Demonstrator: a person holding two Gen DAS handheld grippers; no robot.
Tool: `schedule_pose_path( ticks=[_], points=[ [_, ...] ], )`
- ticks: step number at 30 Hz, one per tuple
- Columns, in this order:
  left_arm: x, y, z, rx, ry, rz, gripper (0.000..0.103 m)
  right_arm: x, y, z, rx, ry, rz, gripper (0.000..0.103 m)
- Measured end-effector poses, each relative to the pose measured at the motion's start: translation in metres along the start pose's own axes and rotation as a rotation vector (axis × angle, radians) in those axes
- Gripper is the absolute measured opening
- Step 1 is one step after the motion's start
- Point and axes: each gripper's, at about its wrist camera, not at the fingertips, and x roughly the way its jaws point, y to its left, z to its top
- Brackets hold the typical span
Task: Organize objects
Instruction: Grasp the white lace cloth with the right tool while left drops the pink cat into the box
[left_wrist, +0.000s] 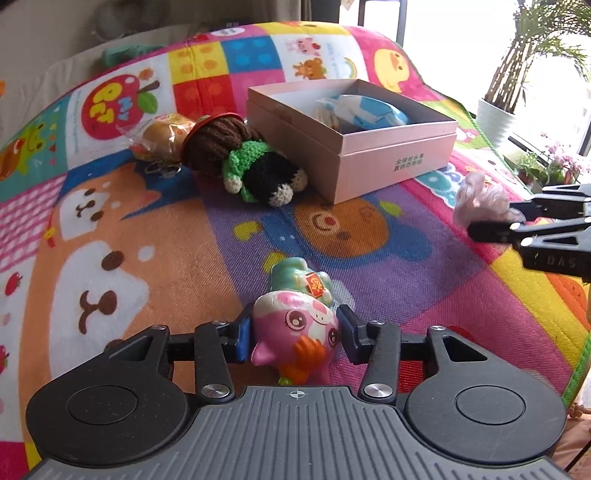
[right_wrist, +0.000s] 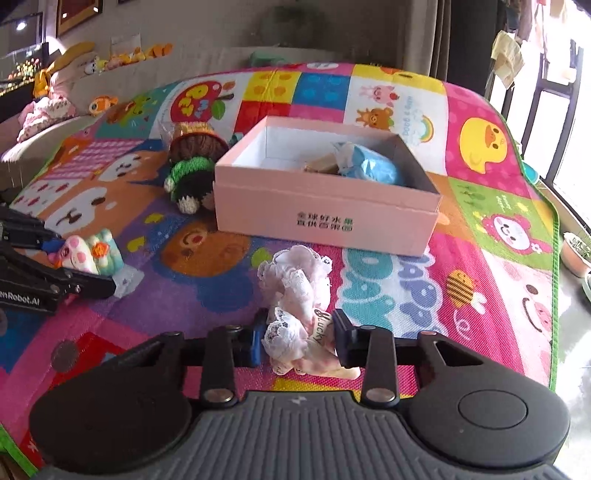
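left gripper (left_wrist: 295, 334) clamps pig toy (left_wrist: 297, 325).

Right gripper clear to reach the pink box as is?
Probably yes: only bare mat lies between the right gripper and the pink box, top open. It is already shut on the lace scrunchie, though.

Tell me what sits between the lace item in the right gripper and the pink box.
Nothing visible. The right gripper grips the lace bundle, and only bare play mat lies between it and the pink box. The crocheted doll lies off to the box's left side.
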Motion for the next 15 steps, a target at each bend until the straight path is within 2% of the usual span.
schedule_pose_path(
  ticks=[2, 4, 9, 13, 15],
  points=[
    [-0.005, -0.001, 0.003, -0.008, -0.018, -0.003, 0.05, -0.006, -0.003, 0.002, 0.015, -0.023, 0.012, 0.031],
    [-0.015, -0.001, 0.011, -0.039, -0.071, -0.021, 0.049, -0.012, -0.005, 0.003, 0.03, -0.043, 0.026, 0.031],
    [-0.029, -0.008, 0.062, -0.136, -0.263, -0.073, 0.049, -0.02, -0.012, 0.004, 0.052, -0.076, 0.04, 0.031],
    [-0.001, -0.021, 0.109, -0.222, -0.389, -0.111, 0.05, -0.021, -0.018, 0.002, 0.091, -0.089, 0.041, 0.031],
    [0.023, -0.032, 0.122, -0.212, -0.443, -0.125, 0.051, -0.022, -0.022, 0.0, 0.108, -0.092, 0.039, 0.031]
  ],
)
